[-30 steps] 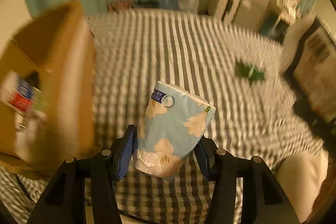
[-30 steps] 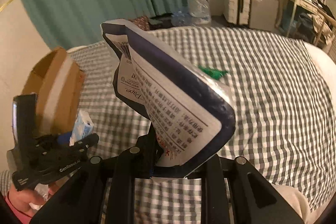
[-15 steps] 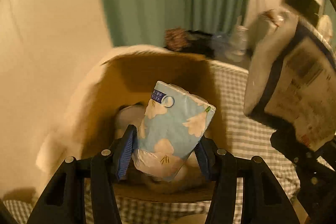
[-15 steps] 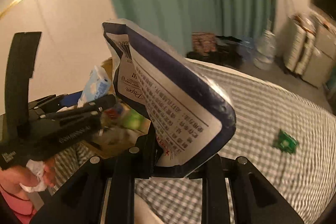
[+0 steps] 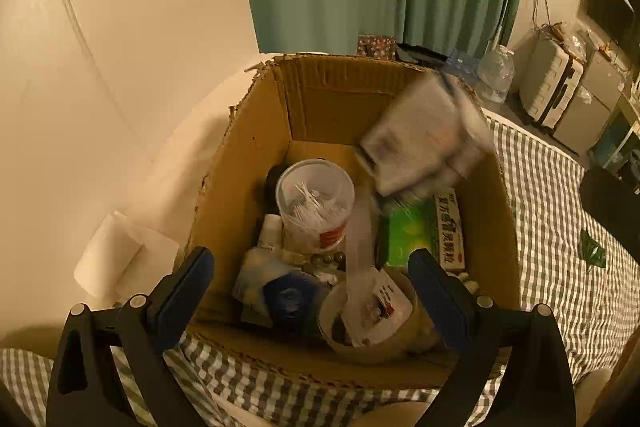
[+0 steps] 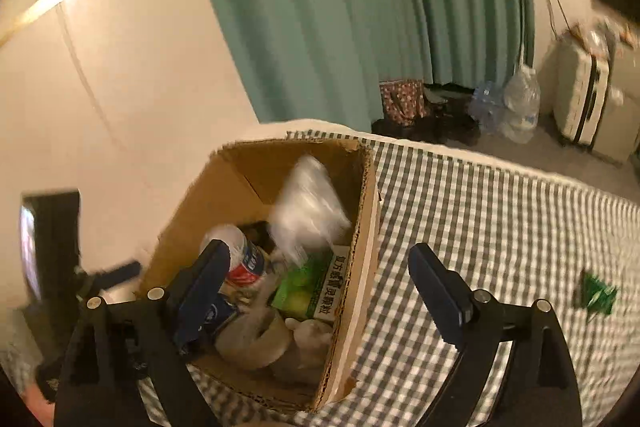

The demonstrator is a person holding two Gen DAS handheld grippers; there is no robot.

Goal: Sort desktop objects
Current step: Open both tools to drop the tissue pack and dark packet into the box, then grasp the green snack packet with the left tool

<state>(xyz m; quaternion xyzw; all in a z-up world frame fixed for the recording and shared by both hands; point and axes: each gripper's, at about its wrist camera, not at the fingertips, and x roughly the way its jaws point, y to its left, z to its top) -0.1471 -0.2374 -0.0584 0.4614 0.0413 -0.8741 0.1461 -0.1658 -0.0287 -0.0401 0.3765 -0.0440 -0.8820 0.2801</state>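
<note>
Both grippers, left (image 5: 311,269) and right (image 6: 320,273), gape wide over the box (image 5: 256,155), holding nothing. A blurred pack (image 5: 424,139), probably tissues, is dropping in: light, squashy, pinch its middle. 1 green packet (image 6: 596,293) lies well apart on the checked cloth (image 6: 480,219); flat, slippery, grab an edge.

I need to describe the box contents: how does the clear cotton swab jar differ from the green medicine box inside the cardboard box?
The cotton swab jar is round and see-through, standing upright; the green medicine box is rectangular, opaque and printed, lying flat. The jar sits left of centre, the medicine box right. Both rest inside the cardboard box.
</note>
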